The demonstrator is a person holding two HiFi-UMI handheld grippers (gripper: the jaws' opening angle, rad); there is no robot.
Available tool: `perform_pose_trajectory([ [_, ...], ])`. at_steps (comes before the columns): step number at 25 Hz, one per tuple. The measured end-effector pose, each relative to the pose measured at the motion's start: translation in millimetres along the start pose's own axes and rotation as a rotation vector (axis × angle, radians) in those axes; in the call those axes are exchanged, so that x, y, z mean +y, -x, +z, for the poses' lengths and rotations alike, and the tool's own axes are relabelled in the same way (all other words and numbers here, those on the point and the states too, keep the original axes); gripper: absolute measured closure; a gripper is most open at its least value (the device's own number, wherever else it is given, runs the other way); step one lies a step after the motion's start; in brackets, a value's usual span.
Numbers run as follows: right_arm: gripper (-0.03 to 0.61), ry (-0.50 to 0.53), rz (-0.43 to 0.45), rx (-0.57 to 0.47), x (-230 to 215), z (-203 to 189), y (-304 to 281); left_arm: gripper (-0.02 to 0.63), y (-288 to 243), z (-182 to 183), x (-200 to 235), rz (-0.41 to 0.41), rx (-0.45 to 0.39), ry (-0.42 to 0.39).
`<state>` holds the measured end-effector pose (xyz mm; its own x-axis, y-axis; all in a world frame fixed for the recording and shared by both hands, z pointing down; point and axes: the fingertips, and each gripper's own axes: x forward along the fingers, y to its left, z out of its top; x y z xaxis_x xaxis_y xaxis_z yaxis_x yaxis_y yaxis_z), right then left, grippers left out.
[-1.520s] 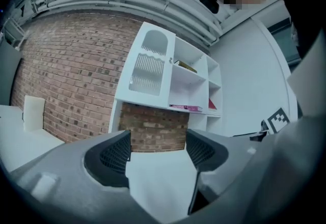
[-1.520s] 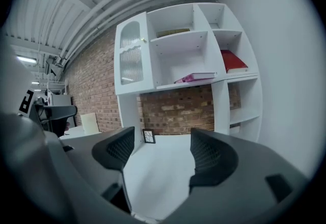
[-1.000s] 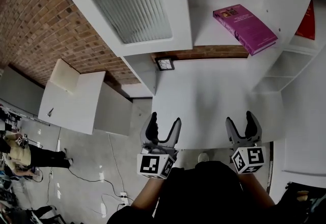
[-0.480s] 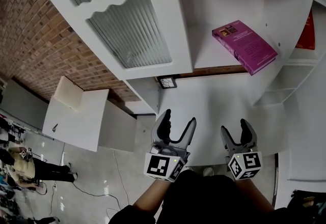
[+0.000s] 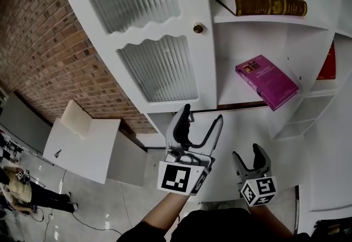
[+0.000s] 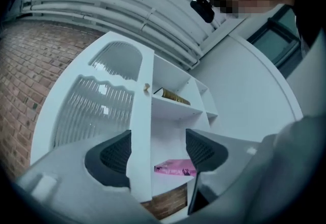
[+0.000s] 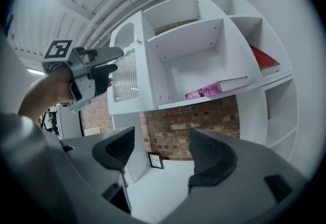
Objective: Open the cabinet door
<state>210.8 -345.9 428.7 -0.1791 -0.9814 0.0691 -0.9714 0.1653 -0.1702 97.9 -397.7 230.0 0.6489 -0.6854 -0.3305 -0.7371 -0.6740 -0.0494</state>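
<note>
The white cabinet door (image 5: 159, 43) has two ribbed glass panes and a brass knob (image 5: 198, 28) on its right edge. It stands left of bare shelves that hold a brown book (image 5: 258, 0) and a pink book (image 5: 267, 80). My left gripper (image 5: 202, 114) is open, raised just below the door's lower right corner and holding nothing. In the left gripper view the door's edge (image 6: 145, 131) runs up between the jaws, with the knob (image 6: 146, 87) above. My right gripper (image 5: 247, 154) hangs lower and to the right, open and empty.
A white counter (image 5: 247, 125) lies under the shelves, with a small picture frame (image 7: 154, 160) against the brick wall (image 5: 38, 43). A red book (image 7: 265, 62) lies in the right compartment. A low white cabinet (image 5: 82, 147) stands at lower left, and a person (image 5: 22, 191) is on the floor beyond it.
The head view has tilted up, bringing the knob and the brown book into sight. My left gripper has risen toward the door's lower corner. The right gripper has dropped slightly.
</note>
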Motion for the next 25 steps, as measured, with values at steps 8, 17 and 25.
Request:
perform_pose_trajectory([
  [8,0.253,0.004,0.028,-0.050,15.1,20.5,-18.5,0.287,-47.3,76.6,16.6,-0.013,-0.147,-0.119],
  [17,0.255,0.008,-0.019,-0.086,-3.8,37.6,-32.6,0.288,-98.4,114.3,32.4,0.008,-0.191,-0.225],
  [25,0.255,0.008,-0.052,-0.064,-20.7,30.9,-36.9,0.288,-117.4,125.9,35.5,0.052,-0.209,-0.326],
])
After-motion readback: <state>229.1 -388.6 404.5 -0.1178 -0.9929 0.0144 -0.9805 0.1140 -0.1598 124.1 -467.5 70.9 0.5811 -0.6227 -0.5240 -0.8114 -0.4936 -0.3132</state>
